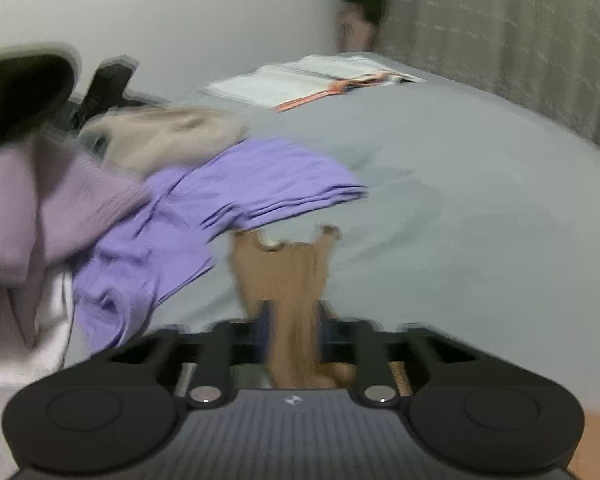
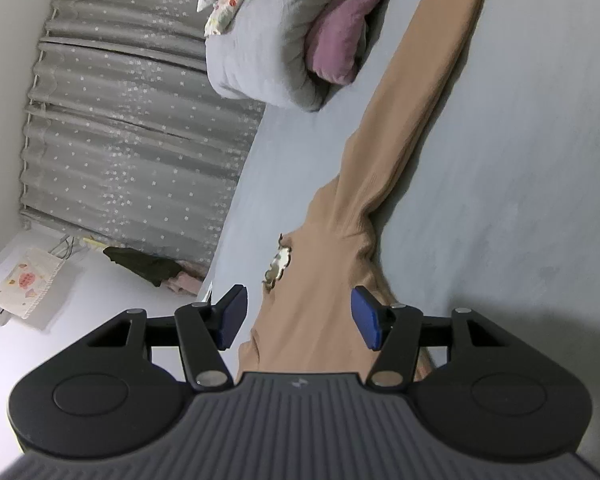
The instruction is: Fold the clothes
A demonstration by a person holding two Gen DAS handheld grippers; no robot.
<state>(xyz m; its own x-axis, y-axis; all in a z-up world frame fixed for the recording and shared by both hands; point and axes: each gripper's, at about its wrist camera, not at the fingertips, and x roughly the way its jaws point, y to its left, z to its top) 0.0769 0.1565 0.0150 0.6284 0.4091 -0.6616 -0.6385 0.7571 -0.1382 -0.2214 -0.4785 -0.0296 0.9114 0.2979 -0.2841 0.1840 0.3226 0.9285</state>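
while the left tool (image 1: 291, 316) is clamped on a bunched end of the tan garment (image 1: 284, 264), its view is blurred, and a purple garment (image 1: 228, 188), a beige one (image 1: 172, 136) and a pale lilac one (image 1: 40, 208) lie heaped on the grey bed (image 1: 460, 200) to one side. the right tool (image 2: 300, 316) has its blue pads (image 2: 366, 316) spread wide, gripping nothing, with the tan garment (image 2: 400, 120) stretched long across the bed (image 2: 520, 200) between them, near a rolled grey quilt (image 2: 260, 60).
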